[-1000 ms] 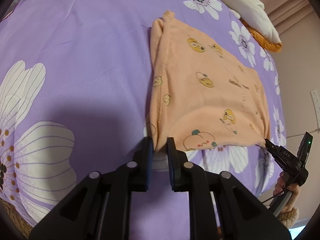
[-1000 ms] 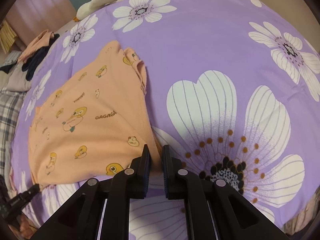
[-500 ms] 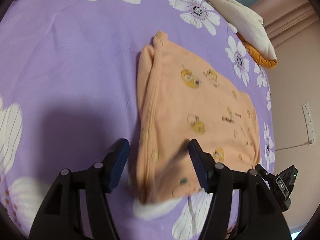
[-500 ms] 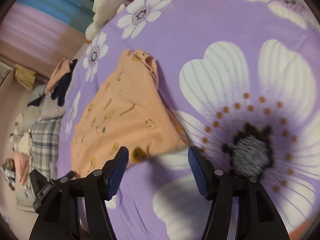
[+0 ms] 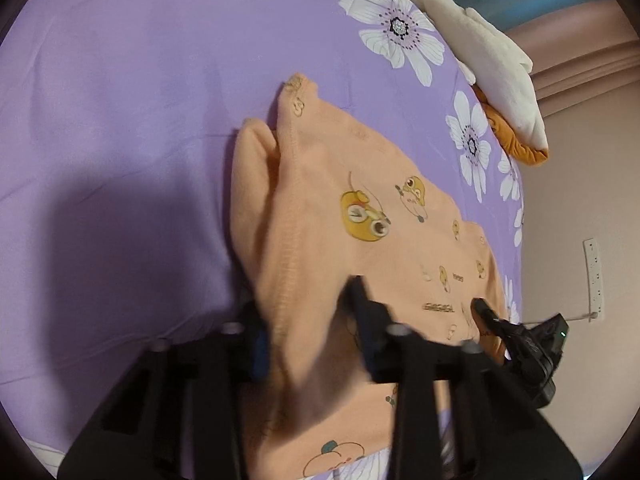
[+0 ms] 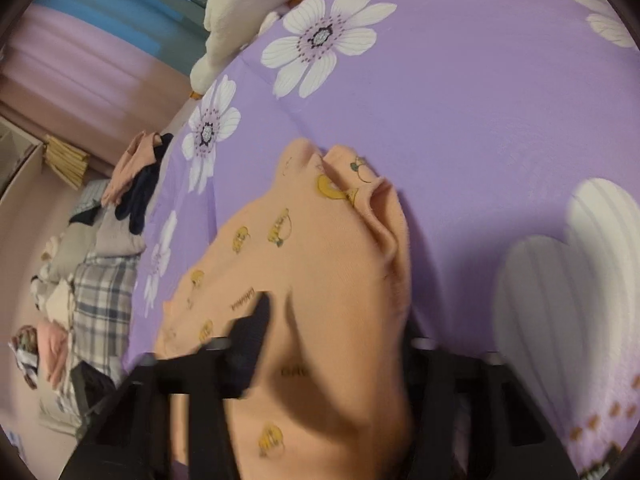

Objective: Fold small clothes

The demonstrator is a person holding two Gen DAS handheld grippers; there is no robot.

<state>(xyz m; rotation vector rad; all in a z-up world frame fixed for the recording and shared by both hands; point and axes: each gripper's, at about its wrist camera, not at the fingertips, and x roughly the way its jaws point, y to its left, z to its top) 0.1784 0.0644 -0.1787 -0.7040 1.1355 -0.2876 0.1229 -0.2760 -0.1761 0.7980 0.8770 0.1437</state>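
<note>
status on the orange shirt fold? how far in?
Done: the orange shirt lies on the purple bedsheet with one side already folded in. In hand: both grippers' jaws have just been closing on its near edge, the left gripper and right gripper each with fabric bunched between them. Left: carrying that edge over to the far end, then the clothes pile beside the bed.

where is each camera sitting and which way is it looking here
Left wrist: on the left gripper, looking forward and down onto the peach garment on the purple bedsheet; its jaws have just closed onto the cloth's near edge. The right gripper shows at right.
Right wrist: on the right gripper, looking down at the same garment from its other near corner; jaws just closed on the cloth. A clothes pile lies at left.
Shared: garment, sheet, cream plush toy.
</note>
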